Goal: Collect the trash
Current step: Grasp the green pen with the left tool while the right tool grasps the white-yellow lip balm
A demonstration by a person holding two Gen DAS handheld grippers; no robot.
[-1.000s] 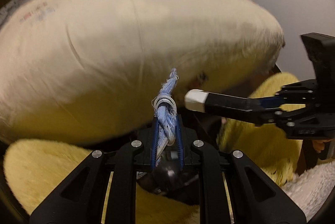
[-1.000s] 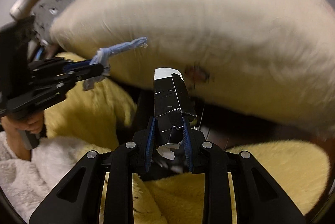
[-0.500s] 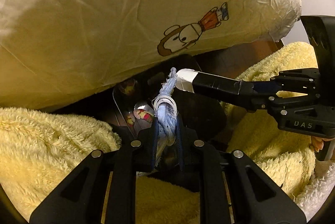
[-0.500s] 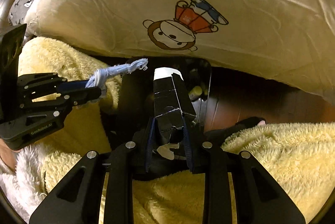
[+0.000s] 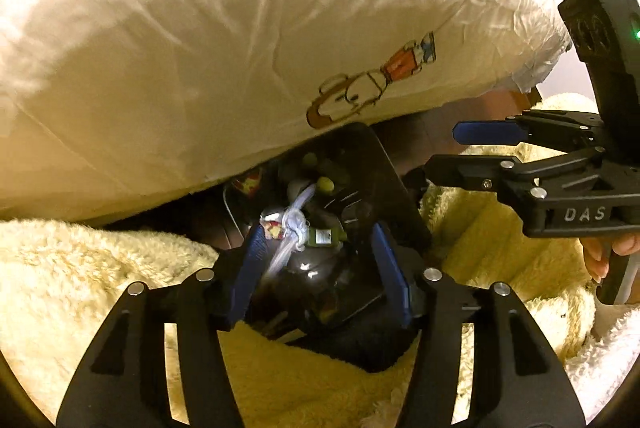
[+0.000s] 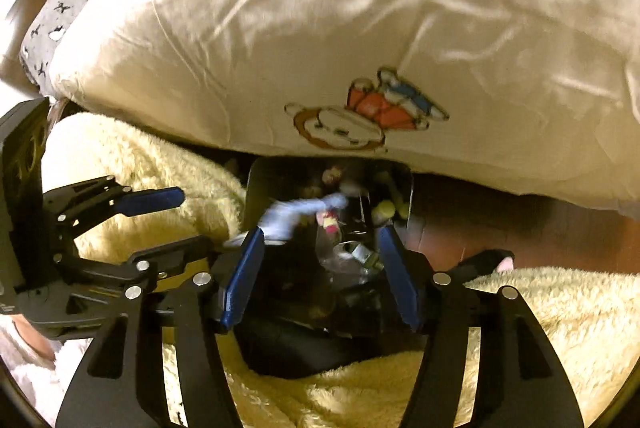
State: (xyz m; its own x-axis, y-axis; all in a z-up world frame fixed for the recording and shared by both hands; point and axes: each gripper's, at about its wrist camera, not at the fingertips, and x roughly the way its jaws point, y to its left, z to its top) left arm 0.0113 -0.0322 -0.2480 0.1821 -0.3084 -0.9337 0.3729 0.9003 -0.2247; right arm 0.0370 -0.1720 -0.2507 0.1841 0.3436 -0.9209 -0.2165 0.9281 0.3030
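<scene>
A black trash bin [image 5: 384,167] [image 6: 256,183] sits between yellow fleece and a cream pillow, holding several pieces of trash. A knotted blue rag [image 5: 294,224] [image 6: 296,211] is blurred in the bin's mouth, free of both grippers. My left gripper [image 5: 320,264] is open over the bin, and it also shows at the left of the right wrist view [image 6: 176,220]. My right gripper [image 6: 320,268] is open and empty over the bin, and it also shows at the right of the left wrist view [image 5: 444,147]. The black carton is not clearly seen among the trash.
A large cream pillow [image 5: 240,47] [image 6: 360,27] with a monkey cartoon overhangs the bin's far side. Yellow fleece blanket [image 5: 80,288] [image 6: 540,328] surrounds the bin. Brown wooden floor [image 6: 500,228] shows to the right of the bin.
Both grippers have opened over the bin. The blue rag has left my left gripper and the black carton has left my right gripper; both dropped into the bin.
</scene>
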